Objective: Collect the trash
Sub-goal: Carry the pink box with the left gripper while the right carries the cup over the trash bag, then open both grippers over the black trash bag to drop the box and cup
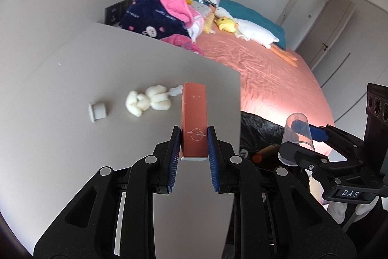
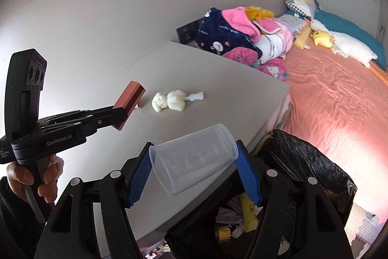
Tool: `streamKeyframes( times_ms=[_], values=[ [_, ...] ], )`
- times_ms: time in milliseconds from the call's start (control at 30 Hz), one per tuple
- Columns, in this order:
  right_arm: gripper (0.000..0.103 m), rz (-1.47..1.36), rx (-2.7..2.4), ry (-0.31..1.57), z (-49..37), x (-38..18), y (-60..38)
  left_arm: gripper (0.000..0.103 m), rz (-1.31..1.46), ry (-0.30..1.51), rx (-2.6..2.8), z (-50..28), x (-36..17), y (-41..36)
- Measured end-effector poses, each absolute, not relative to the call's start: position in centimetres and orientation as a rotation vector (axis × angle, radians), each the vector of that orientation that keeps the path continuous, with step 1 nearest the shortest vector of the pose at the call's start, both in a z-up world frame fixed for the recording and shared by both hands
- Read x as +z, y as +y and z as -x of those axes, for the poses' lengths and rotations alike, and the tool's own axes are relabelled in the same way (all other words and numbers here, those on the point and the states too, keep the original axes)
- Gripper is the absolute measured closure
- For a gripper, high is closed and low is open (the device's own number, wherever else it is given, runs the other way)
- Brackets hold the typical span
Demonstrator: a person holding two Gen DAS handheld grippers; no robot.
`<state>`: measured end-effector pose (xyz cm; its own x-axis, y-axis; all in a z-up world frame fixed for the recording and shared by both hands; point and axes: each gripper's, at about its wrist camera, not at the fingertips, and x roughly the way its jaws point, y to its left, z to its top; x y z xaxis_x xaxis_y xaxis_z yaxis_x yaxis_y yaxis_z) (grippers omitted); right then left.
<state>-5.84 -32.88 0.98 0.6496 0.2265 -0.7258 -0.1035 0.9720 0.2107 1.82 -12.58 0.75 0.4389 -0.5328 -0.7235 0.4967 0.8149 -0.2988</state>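
My left gripper [image 1: 194,135] is shut on a slim orange-red box [image 1: 194,118], held above the grey tabletop [image 1: 72,137]; the right wrist view shows the same box [image 2: 128,101] in that gripper [image 2: 122,117]. My right gripper [image 2: 194,164] is shut on a clear plastic measuring cup [image 2: 194,159], which lies sideways between the blue pads, over the table's edge beside the black trash bag [image 2: 303,162]. The cup [image 1: 297,137] also shows at the right of the left wrist view. A small white plush bear [image 1: 148,101] and a white plastic cap [image 1: 97,111] lie on the table.
The black bag [image 1: 262,128] stands open between table and bed and holds several wrappers [image 2: 247,213]. A bed with a salmon sheet [image 2: 339,101] carries folded blankets [image 2: 237,38], pillows and a plush duck [image 1: 228,24]. A hand [image 2: 46,183] grips the left gripper's handle.
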Motion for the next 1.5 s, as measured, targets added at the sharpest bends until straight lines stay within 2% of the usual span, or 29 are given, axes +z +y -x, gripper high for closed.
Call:
streamKeyframes(
  times_ms=[733, 1033, 1100, 1133, 1167, 1500],
  values=[
    [0.036, -0.229, 0.023, 0.789, 11.4, 1.8, -40.3, 0.081, -0.052, 0.911, -0.829, 1.9, 1.6, -20.9],
    [0.036, -0.295, -0.034, 0.742, 13.5, 2.8, -43.7, 0.081, -0.05, 0.968, -0.965, 2.6, 1.2, -23.9],
    [0.035, -0.309, -0.053, 0.722, 14.0, 3.2, -44.5, 0.054, -0.045, 1.019, -1.018, 2.6, 0.6, -24.7],
    [0.029, -0.302, -0.071, 0.71, 14.2, 3.5, -44.7, 0.017, -0.044, 1.025, -1.016, 2.6, 0.4, -24.9],
    [0.02, -0.291, -0.105, 0.69, 14.6, 3.8, -45.0, 0.006, -0.045, 1.027, -1.019, 2.7, 0.3, -25.1],
    [0.018, -0.325, -0.15, 0.661, 15.3, 4.2, -46.8, 0.006, -0.101, 1.025, -1.101, 3.5, 0.3, -27.1]
  ],
)
